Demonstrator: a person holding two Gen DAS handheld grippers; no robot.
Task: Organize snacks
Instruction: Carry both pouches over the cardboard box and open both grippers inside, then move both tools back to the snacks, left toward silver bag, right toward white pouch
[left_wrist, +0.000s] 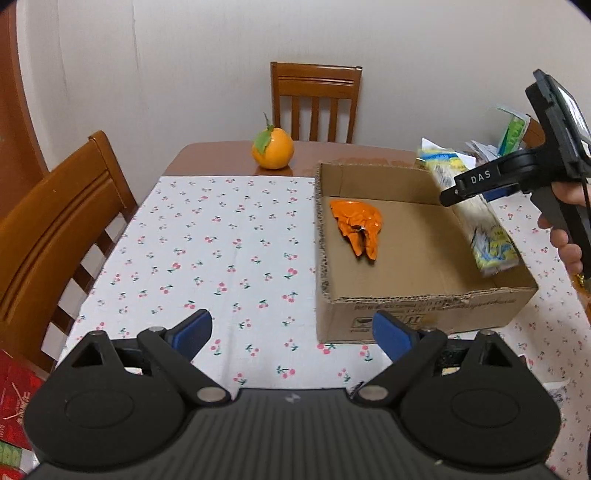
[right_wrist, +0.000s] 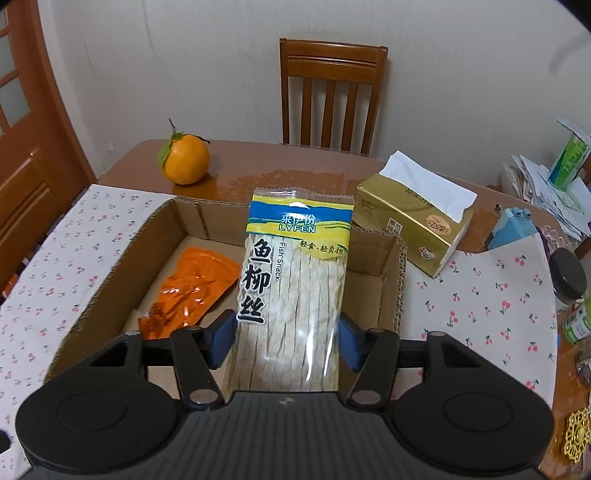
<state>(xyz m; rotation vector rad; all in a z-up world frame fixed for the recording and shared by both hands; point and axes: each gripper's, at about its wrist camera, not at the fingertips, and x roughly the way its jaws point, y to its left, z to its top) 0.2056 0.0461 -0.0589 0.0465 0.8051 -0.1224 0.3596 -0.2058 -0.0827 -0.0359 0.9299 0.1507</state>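
Note:
A shallow cardboard box (left_wrist: 424, 299) (right_wrist: 373, 258) stands on the cherry-print tablecloth (left_wrist: 221, 240). Inside it, near the far left, lies a crumpled orange snack packet (left_wrist: 358, 225) (right_wrist: 192, 288). A long clear fish snack packet (right_wrist: 295, 280) (left_wrist: 484, 229) leans along the box's right wall, lying between the blue pads (right_wrist: 221, 339) of my right gripper (right_wrist: 286, 336). It lies flat at full width, and the pads stand at its edges without squeezing it. My left gripper (left_wrist: 291, 328) hangs wide open and empty over the cloth, in front of the box's near left corner.
An orange with a leaf (left_wrist: 273, 149) (right_wrist: 184, 158) sits on the bare table behind the cloth. A gold tissue pack (right_wrist: 413, 225) lies right of the box, with a dark-lidded jar (right_wrist: 569, 277), a blue object (right_wrist: 513, 229) and papers beyond. Wooden chairs (left_wrist: 314, 99) stand around the table.

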